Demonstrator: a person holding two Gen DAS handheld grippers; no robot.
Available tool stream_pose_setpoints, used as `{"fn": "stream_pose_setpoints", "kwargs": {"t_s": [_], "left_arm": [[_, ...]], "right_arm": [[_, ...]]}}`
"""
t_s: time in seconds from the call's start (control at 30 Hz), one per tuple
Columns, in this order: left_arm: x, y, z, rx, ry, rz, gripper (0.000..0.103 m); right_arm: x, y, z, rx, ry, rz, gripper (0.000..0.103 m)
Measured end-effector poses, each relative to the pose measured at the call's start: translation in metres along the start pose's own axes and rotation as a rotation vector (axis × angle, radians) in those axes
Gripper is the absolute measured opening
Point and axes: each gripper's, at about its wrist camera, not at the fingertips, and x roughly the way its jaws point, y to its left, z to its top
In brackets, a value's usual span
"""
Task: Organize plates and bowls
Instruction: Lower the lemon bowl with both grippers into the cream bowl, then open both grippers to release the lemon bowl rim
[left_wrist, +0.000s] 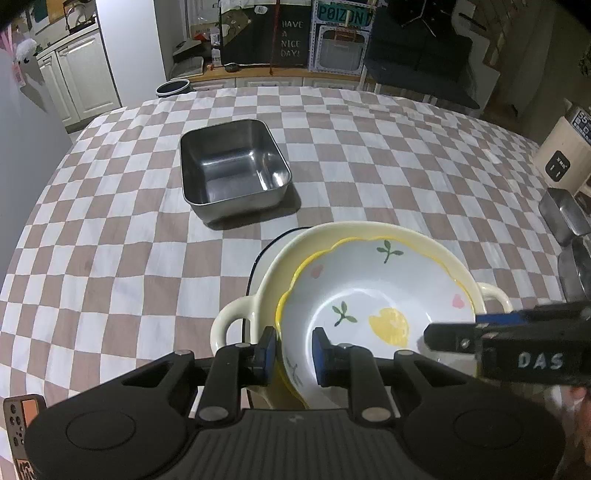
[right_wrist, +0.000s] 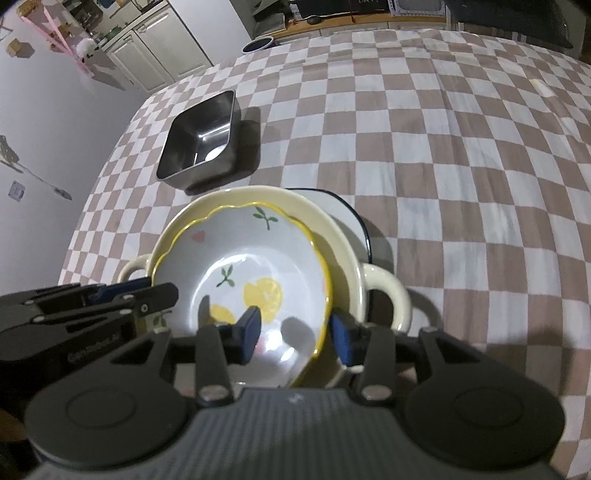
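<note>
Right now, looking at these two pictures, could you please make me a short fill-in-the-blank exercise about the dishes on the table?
1. The white scalloped bowl with yellow rim sits inside the cream ceramic pot with two ____.
2. The square steel container holds ____.
3. The tablecloth has a ____ pattern.
4. The left tool has one pad on each side of the bowl's ____.

Missing words: handles; nothing; checkered; rim
</note>
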Motion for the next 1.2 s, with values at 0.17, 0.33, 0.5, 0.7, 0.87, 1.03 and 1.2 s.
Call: {"fn": "stream_pose_setpoints", "kwargs": {"t_s": [0.17,0.33,0.5,0.7,0.87,1.03,1.2], "left_arm": [[0.001,-0.001,-0.001,0.004,0.007,0.001,0.023],[-0.001,0.001,-0.001,-0.001,0.007,0.004,0.023],[-0.005,0.002,-0.002,-0.003,0.007,0.006,0.023],[-0.016,0.003,-0.002,-0.011,-0.018,0.008,0.051],[-0.025,0.001,-0.001,-0.026,-0.043,0.005,0.068],[-0.032,-0.003,0.004,-0.040,-0.076,-0.006,0.073],[-0.039,-0.011,0.011,-0.069,-0.134,-0.018,0.098]], "right_arm": [[-0.010,-0.001,0.000,0.009,-0.017,0.015,0.052],[-0.013,-0.004,-0.002,0.004,-0.022,0.017,0.053],[-0.013,-0.003,-0.003,-0.009,-0.019,0.010,0.053],[-0.028,-0.004,-0.006,-0.034,-0.054,0.022,0.053],[-0.043,-0.004,-0.008,-0.067,-0.092,0.032,0.056],[-0.067,-0.016,-0.008,-0.081,-0.169,0.026,0.071],[-0.093,-0.037,-0.006,-0.089,-0.267,-0.021,0.086]]}}
